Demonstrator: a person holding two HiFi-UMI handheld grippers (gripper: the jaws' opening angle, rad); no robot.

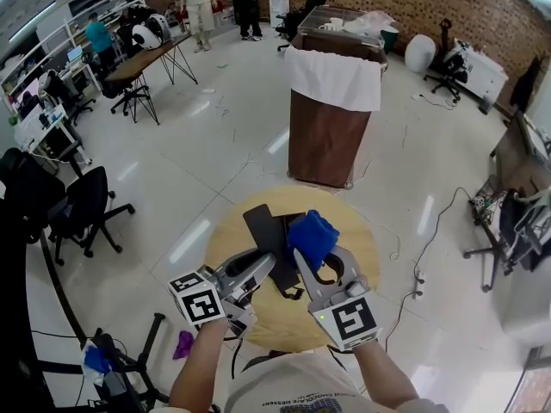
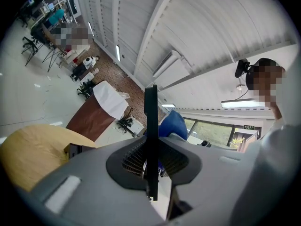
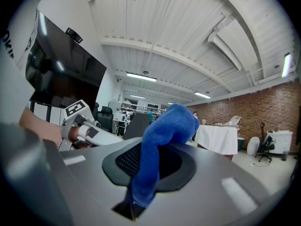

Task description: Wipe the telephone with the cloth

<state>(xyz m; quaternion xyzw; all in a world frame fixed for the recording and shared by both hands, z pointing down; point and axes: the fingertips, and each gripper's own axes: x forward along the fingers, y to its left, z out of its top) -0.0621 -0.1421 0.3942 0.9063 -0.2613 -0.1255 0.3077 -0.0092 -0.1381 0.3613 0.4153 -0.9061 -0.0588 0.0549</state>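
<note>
Left to right, above the round wooden table (image 1: 362, 239). Left gripper (image 1: 263, 269): pointing level, jaws clamped on the lower part of the telephone (image 1: 263, 226), a thin black slab held on edge, clear of the tabletop. Blue cloth (image 1: 312, 237): bunched just beside the telephone's right face; contact between the two cannot be made out. Right gripper (image 1: 314, 269): jaws pinched on the cloth's lower end, its free end bulging beyond the tips.
</note>
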